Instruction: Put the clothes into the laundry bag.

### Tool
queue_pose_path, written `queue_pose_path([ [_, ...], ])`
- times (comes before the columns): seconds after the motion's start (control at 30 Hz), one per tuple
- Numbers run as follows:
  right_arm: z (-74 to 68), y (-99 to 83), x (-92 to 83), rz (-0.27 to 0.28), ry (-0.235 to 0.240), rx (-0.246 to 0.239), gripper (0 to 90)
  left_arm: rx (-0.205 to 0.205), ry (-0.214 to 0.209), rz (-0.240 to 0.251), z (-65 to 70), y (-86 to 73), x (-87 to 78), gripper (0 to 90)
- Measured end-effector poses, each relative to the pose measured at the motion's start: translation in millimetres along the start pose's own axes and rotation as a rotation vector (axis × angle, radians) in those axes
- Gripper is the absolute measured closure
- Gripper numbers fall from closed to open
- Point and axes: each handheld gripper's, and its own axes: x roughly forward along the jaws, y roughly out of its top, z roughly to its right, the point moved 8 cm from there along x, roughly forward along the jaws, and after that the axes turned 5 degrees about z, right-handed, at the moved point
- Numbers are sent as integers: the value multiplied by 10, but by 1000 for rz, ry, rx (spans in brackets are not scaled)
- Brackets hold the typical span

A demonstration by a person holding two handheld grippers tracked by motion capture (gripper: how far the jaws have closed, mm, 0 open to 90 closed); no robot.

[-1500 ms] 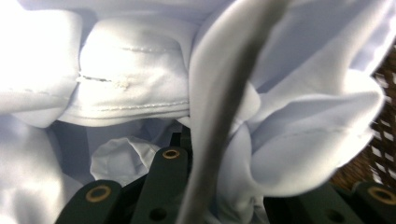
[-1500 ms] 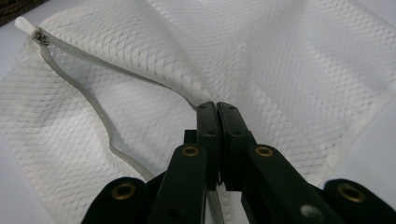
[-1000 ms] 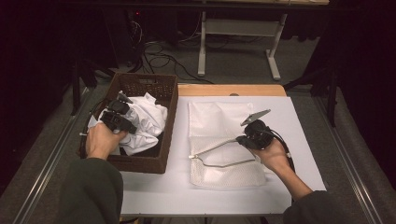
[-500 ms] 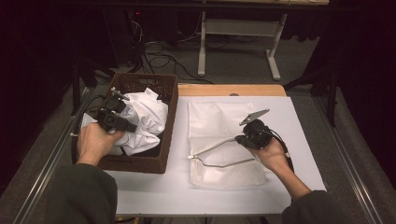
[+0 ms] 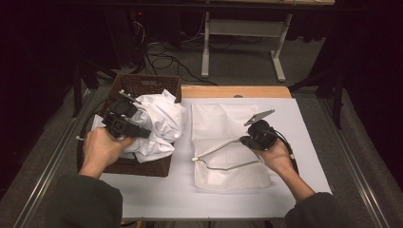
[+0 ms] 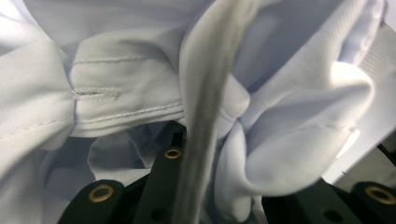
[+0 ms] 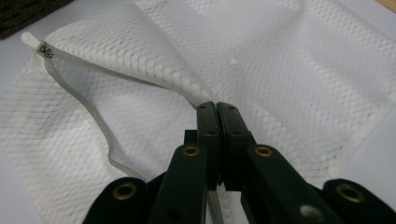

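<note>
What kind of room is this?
Probably a lab or workshop set up for recording: a white-topped table in a dark room, loose cables on the floor, and a metal table frame behind.

No readable text, labels, brands or numbers anywhere.

1. the garment [image 5: 159, 124] is plain white, with white stitched seams.
2. the mesh bag [image 5: 228, 142] is white, with a fine diamond net pattern and a pale grey zip edge.
3. the basket [image 5: 142, 85] is dark brown and woven.
4. the table cover [image 5: 304, 142] is plain white; the table edge [image 5: 237, 91] is light wood.
5. both grippers, left [image 5: 124, 124] and right [image 5: 247, 140], are black, with brass-coloured rivets.
</note>
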Motion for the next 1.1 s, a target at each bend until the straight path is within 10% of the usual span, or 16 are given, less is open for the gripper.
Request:
queue_pose_path([
  [1.1,254,101,-50,33,-57,53,898,251,-299,-132,1616,0,652,764],
])
